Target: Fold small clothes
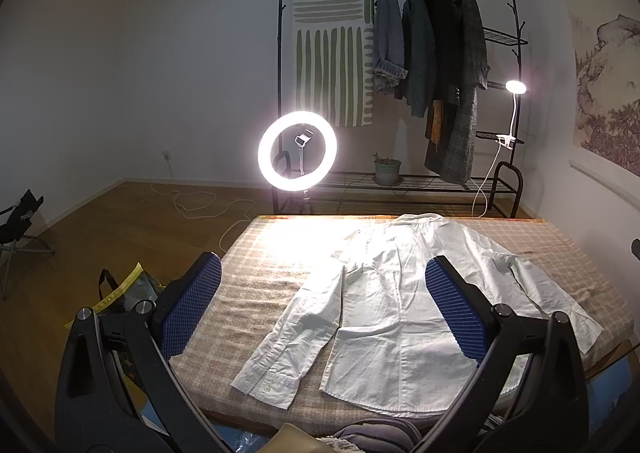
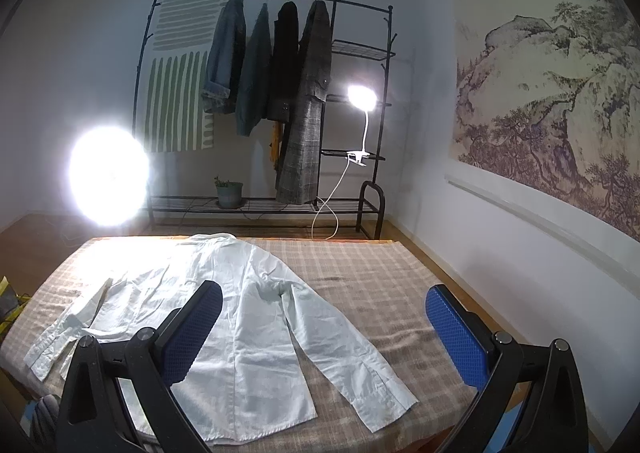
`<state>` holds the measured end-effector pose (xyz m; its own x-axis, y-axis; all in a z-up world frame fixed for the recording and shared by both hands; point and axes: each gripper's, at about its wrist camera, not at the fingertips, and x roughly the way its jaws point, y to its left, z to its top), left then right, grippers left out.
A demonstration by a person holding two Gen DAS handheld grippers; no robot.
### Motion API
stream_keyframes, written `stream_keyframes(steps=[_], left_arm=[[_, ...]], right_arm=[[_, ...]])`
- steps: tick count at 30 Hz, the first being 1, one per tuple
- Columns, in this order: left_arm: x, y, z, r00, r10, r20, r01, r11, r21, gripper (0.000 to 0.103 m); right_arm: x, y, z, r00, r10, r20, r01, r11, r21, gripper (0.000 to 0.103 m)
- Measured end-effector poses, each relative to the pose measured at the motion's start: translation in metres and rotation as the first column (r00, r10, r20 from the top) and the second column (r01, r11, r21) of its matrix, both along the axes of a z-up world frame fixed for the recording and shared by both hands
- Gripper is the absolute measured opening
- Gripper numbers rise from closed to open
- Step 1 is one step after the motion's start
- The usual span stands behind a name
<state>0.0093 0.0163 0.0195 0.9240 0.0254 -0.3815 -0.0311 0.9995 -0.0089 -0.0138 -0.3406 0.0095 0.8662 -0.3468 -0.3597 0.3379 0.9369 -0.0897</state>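
A white long-sleeved shirt (image 1: pixel 384 305) lies spread flat on the table (image 1: pixel 256 277), which is covered by a beige checked cloth. Its collar points toward the far edge, its hem toward the near edge, and both sleeves angle outward and down along the body. The left gripper (image 1: pixel 324 307) hovers above the near part of the table with its blue-padded fingers (image 1: pixel 192 305) wide apart and nothing between them; through the gap the left sleeve and the shirt body show. The right gripper (image 2: pixel 326 327) is likewise spread wide and empty, above the shirt's right sleeve. Behind the table stand a lit ring light (image 1: pixel 297 150) and a black clothes rack (image 1: pixel 400 93) with hanging jackets (a small clip lamp (image 1: pixel 516 87) glows on its side).
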Motion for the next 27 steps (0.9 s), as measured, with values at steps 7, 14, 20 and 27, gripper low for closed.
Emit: stream_keyframes(steps=[7, 14, 20, 27], left_arm=[[0.037, 0.009, -0.02, 1.0, 0.021, -0.016, -0.021, 1.0, 0.022, 0.103], [0.092, 0.038, -0.062, 0.996, 0.014, -0.092, -0.014, 1.0, 0.0, 0.093], [0.152, 0.079, -0.115, 0.973, -0.032, -0.228, 0.024, 0.999, -0.035, 0.084], [0.21, 0.122, -0.202, 0.884, -0.1, -0.458, 0.022, 0.985, -0.174, 0.071]], right_arm=[[0.028, 0.01, 0.0, 0.999, 0.036, -0.007, -0.036, 0.999, -0.029, 0.103], [0.075, 0.037, 0.003, 0.994, 0.108, -0.019, -0.109, 0.99, -0.092, 0.098], [0.124, 0.064, 0.009, 0.984, 0.176, -0.032, -0.178, 0.982, -0.066, 0.093], [0.185, 0.102, -0.004, 0.95, 0.311, -0.026, -0.307, 0.945, 0.115, 0.089]])
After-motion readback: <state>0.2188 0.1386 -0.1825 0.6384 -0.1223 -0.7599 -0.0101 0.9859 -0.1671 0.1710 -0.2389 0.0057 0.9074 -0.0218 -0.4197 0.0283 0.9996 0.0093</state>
